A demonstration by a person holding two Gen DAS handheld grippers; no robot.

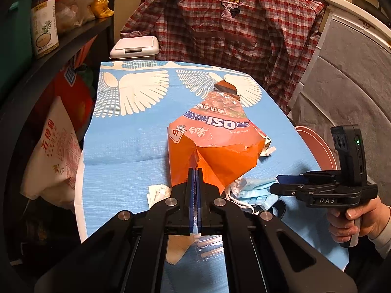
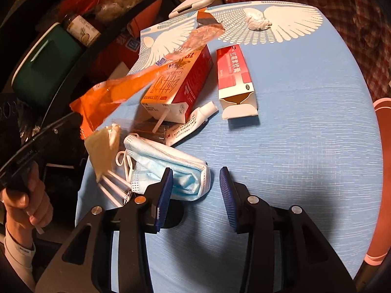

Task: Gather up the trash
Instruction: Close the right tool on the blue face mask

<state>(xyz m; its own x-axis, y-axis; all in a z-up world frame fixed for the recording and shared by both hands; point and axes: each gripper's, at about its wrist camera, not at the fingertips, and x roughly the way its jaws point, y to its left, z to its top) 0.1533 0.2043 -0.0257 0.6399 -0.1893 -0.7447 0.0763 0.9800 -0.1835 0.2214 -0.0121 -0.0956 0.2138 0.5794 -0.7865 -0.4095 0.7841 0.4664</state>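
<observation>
Left claw (image 1: 195, 171): crumpled orange wrapper (image 1: 220, 146)

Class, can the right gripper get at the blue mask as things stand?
Probably yes. The right gripper is open just in front of the mask, whose near end already lies by one finger. Nothing covers that end; the orange bag hangs clear.

Warm, yellowish indoor light falls from overhead, and on my feed the blue table cover (image 2: 305, 127) reads bright while the shelves (image 1: 61, 44) off its left edge sink into murk. My right gripper (image 2: 195, 190) throws a soft dark shadow onto the near edge of the table. Both fisheye views bow straight lines hard and vignette to black in the corners. The orange bag (image 2: 110, 92) looks smeared with blur in the right wrist view.
</observation>
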